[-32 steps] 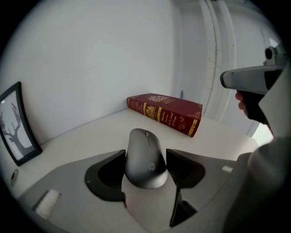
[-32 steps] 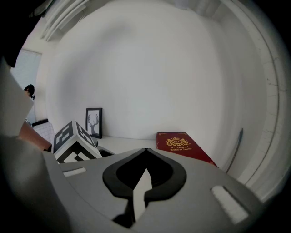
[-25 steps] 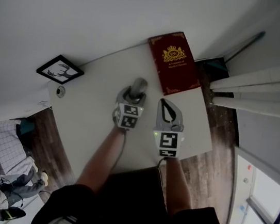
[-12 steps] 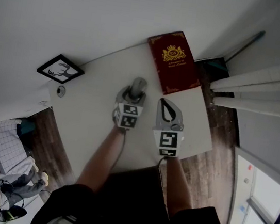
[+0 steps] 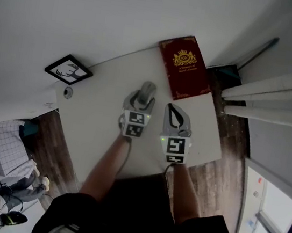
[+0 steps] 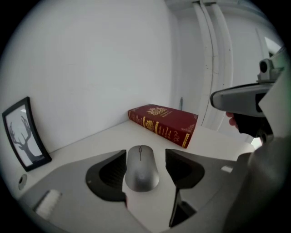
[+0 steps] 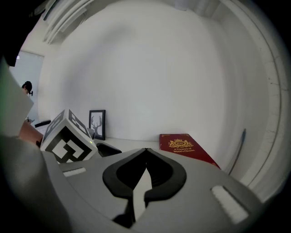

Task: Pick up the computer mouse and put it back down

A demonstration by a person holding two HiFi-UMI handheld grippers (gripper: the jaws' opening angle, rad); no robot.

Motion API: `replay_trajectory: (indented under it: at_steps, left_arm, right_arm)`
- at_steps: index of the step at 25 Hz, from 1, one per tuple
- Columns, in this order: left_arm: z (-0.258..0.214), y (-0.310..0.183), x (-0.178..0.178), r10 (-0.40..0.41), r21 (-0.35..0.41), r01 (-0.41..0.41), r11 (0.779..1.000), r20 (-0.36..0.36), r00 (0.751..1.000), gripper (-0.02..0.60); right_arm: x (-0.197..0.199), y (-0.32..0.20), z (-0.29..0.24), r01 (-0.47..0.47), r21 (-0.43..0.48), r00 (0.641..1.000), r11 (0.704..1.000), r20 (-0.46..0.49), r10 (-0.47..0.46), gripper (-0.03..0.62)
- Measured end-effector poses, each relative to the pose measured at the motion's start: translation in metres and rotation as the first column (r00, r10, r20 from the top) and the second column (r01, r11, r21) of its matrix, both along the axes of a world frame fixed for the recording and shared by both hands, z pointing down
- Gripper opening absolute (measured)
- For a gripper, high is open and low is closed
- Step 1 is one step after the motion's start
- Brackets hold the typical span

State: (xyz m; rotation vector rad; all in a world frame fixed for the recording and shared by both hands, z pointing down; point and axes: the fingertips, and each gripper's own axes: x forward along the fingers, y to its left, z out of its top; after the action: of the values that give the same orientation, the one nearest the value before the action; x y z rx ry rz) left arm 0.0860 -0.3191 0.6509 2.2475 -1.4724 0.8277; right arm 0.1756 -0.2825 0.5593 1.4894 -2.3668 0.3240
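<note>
Left gripper (image 6: 145, 154) jaws, just closing, flank mouse (image 6: 141, 170) pointing lengthwise away.

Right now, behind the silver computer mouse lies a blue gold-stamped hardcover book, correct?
No: the gold-stamped hardcover book lying behind the silver computer mouse is dark red, not blue, as the left gripper view shows.

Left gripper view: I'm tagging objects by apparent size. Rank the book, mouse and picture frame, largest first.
1. Red book and picture frame: about alike. The frame sits at the warped edge, so I won't rank them.
2. Computer mouse: smallest, though nearest the camera.
</note>
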Motion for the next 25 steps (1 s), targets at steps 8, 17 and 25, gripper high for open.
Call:
replay_trajectory:
  at_steps: [8, 17, 25]
  left_arm:
    - [-0.041, 0.010, -0.019, -0.070, 0.067, 0.073, 0.995, -0.035, 0.997, 0.152]
    - [-0.080, 0.018, -0.035, -0.126, 0.180, 0.134, 0.975, -0.055, 0.990, 0.002]
    - [-0.095, 0.037, -0.046, -0.177, 0.194, 0.197, 0.961, -0.118, 0.977, 0.002]
  right_arm:
    - [-0.025, -0.011, -0.021, 0.059, 0.040, 0.998, 0.997, 0.021, -0.060, 0.014]
    - [-0.057, -0.012, -0.024, 0.154, 0.046, 0.987, 0.987, 0.027, -0.156, 0.014]
    - [-0.070, -0.001, -0.032, 0.182, 0.060, 0.983, 0.982, 0.016, -0.183, 0.014]
